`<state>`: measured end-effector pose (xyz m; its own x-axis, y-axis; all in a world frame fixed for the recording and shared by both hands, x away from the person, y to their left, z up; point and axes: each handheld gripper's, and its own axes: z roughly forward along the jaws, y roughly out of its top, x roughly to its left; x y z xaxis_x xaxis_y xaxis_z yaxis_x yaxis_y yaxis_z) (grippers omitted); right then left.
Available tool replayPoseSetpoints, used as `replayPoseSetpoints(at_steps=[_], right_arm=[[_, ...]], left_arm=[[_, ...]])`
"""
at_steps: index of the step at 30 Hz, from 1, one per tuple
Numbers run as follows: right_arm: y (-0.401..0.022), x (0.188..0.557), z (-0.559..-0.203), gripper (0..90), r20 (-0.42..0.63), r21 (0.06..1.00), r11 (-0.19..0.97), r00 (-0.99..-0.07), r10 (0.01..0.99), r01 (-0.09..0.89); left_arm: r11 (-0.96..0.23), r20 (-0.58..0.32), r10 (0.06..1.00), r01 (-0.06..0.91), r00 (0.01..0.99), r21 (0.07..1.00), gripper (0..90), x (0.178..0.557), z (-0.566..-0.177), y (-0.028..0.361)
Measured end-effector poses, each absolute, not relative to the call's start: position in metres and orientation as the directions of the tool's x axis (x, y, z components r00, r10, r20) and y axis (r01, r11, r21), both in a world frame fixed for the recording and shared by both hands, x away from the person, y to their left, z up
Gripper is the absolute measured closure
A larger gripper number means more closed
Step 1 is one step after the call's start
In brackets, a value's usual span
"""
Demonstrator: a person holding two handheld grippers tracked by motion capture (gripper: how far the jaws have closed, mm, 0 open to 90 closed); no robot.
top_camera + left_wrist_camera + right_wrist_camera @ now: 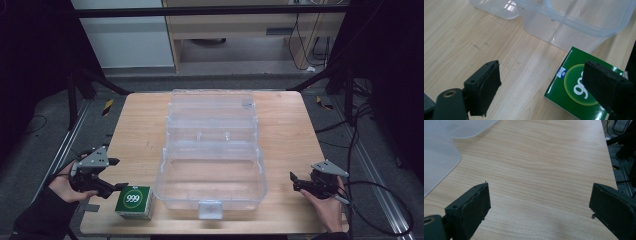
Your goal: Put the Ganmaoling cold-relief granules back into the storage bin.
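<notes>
On the wooden desk, a clear plastic bin sits open at centre. The green 999 box lies at its 8 o'clock, untouched, just off the left tongs, which gape empty. At 4 o'clock, the right tongs spread wide over bare wood.

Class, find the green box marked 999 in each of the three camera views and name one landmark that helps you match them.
High view: the green box lies at the table's near edge, left of the clear plastic container.
Left gripper view: lower right, partly behind one finger, just below the container's wall.
Right gripper view: not in it.
Shared landmark: the clear container on the wooden table.
</notes>
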<state>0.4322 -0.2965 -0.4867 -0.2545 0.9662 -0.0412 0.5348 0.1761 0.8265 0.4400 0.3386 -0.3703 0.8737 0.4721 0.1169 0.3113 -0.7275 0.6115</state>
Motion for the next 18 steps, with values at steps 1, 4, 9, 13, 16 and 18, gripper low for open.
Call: replayPoseSetpoints(at_steps=[1, 4, 9, 13, 16, 18], right_arm=[[-0.296, 0.432, -0.487, 3.9, -0.043, 0.826, 0.177, -0.254, 0.966, 0.534], [-0.296, 0.432, -0.487, 3.8, -0.045, 0.826, 0.180, -0.257, 0.966, 0.535], [-0.296, 0.432, -0.487, 3.7, -0.051, 0.824, 0.188, -0.261, 0.964, 0.534], [-0.296, 0.432, -0.487, 3.6, -0.053, 0.824, 0.190, -0.261, 0.964, 0.534], [-0.296, 0.432, -0.487, 3.5, -0.053, 0.824, 0.191, -0.262, 0.964, 0.534], [-0.296, 0.432, -0.488, 3.5, -0.054, 0.824, 0.192, -0.263, 0.963, 0.534]], left_arm=[[-0.740, 0.121, 0.460, 0.304, 0.880, 0.601, 13.9, 0.439, -0.370, 0.337], [-0.747, 0.119, 0.447, 0.297, 0.887, 0.595, 13.4, 0.437, -0.369, 0.335], [-0.777, 0.122, 0.410, 0.276, 0.904, 0.566, 11.4, 0.434, -0.371, 0.330], [-0.793, 0.125, 0.392, 0.265, 0.911, 0.549, 10.9, 0.433, -0.372, 0.328], [-0.804, 0.125, 0.373, 0.253, 0.919, 0.538, 10.4, 0.431, -0.373, 0.325], [-0.811, 0.123, 0.362, 0.247, 0.924, 0.530, 9.8, 0.430, -0.373, 0.323]])
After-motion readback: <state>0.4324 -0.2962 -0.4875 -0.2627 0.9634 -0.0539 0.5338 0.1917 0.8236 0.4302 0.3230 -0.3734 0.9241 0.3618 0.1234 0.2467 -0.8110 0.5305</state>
